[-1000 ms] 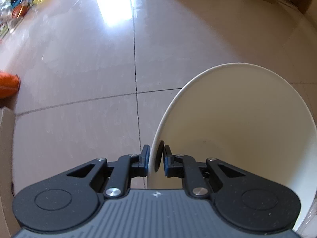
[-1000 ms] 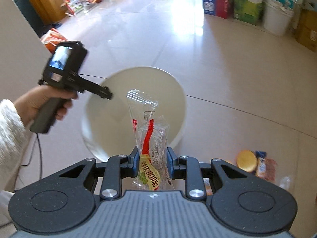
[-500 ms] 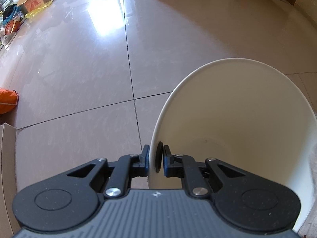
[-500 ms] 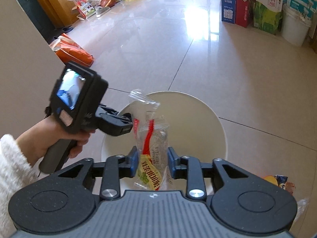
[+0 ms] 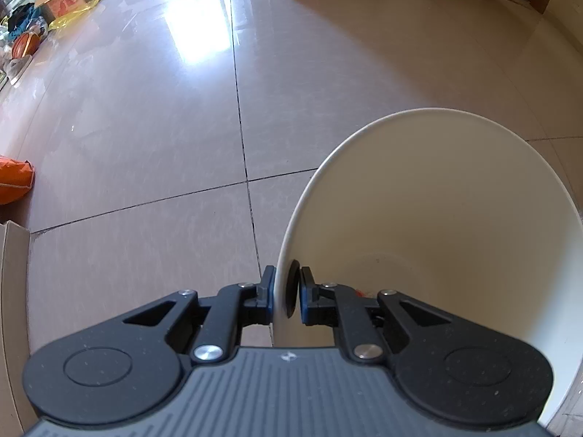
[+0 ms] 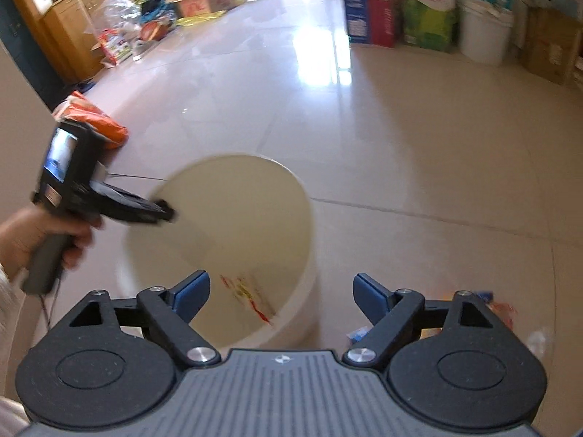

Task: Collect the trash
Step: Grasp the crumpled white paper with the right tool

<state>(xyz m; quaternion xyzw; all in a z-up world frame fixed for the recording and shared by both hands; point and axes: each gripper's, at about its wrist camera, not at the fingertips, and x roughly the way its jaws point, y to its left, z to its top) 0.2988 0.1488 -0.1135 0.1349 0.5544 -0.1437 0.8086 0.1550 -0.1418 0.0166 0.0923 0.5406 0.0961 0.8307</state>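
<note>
My left gripper (image 5: pixel 285 294) is clenched on the rim of the white bucket (image 5: pixel 437 196), one finger outside the wall and one inside. The hold takes only a thin edge, so I judge the bucket could twist or slip if I swing it while moving on.

My right gripper (image 6: pixel 281 293) stands wide apart above the bucket mouth and holds nothing. The wrapper (image 6: pixel 247 296), clear plastic with red and yellow print, is inside the bucket and looks blurred; I cannot tell if it lies on the bottom. It is light, so it may catch on the wall.

More trash (image 6: pixel 499 309) lies on the floor at the right, near the bucket. Reaching there could tip it.
</note>
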